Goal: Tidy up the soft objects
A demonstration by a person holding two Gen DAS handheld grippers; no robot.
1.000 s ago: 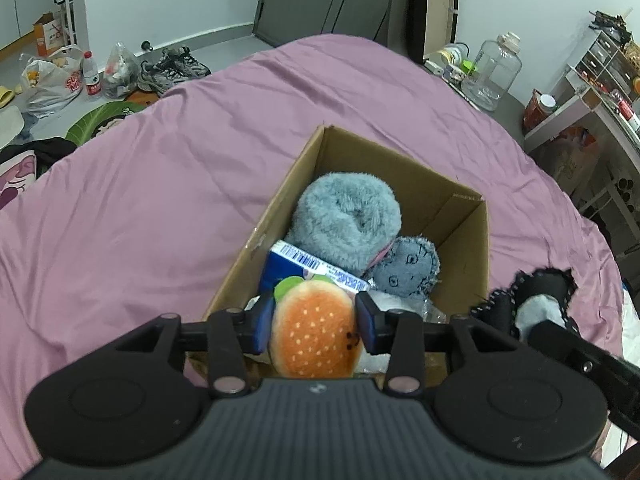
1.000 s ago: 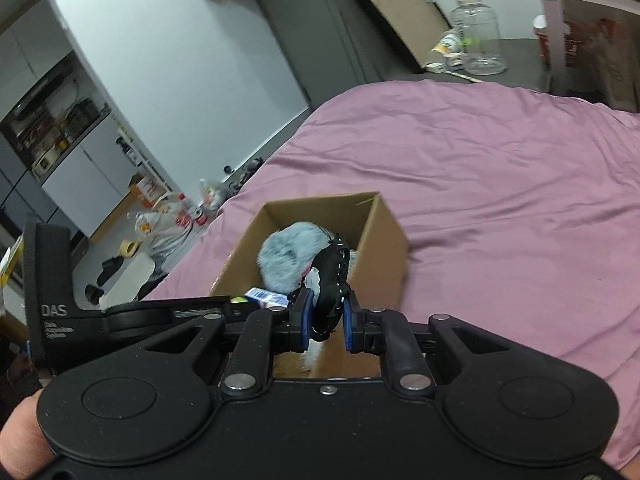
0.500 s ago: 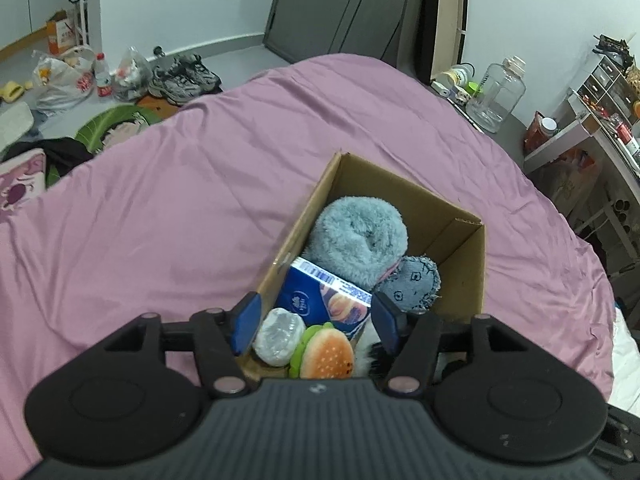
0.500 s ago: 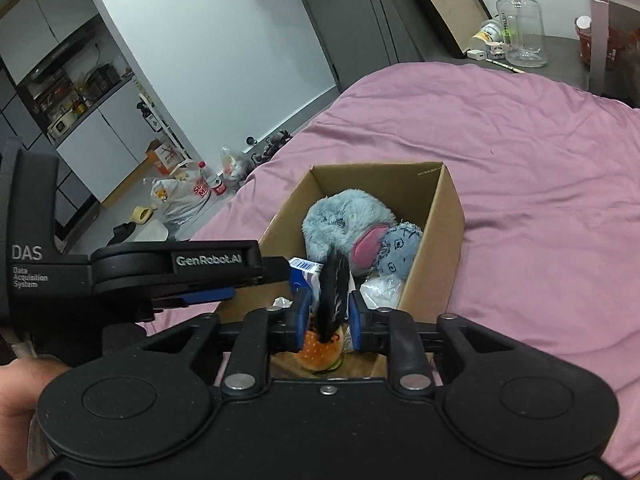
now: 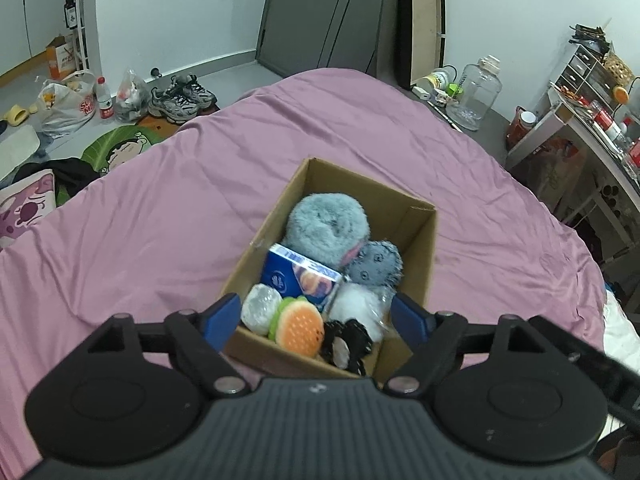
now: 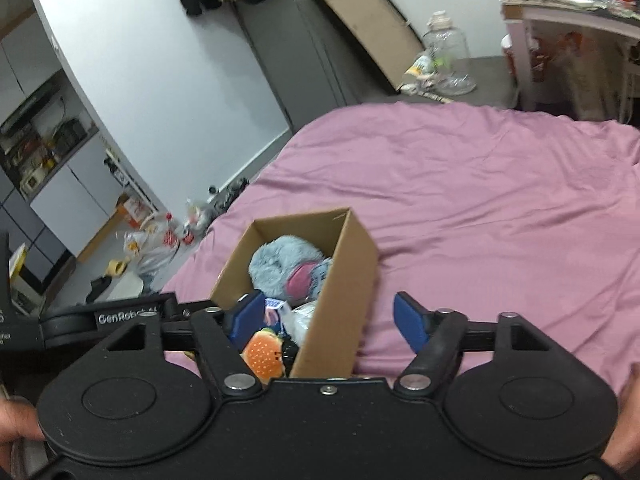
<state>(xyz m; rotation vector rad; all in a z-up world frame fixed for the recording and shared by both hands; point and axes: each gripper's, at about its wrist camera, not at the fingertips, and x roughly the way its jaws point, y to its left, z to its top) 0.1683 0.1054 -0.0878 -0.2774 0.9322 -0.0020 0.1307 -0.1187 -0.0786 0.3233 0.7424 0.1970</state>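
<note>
Left gripper [image 5: 316, 312] fingers opening wide, gripping nothing, right gripper [image 6: 328, 316] fingers opening too, empty, cardboard box [image 5: 420, 236] on pink bedspread [image 5: 160, 220] at twelve o'clock, hamburger plush [image 5: 300, 326] inside at six o'clock, black-and-white plush [image 5: 346, 344] beside it, grey fluffy plush [image 5: 326, 228] at box's twelve o'clock end.

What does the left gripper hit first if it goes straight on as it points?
Probably the toys at the near end of the box: the burger plush. Left gripper jaws are opening, nothing between them; depth unclear.

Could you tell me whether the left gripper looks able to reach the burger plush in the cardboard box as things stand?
Probably yes: the burger plush lies uncovered on top at the near end of the cardboard box, and the left gripper, its jaws opening and empty, hangs just above it.
</note>
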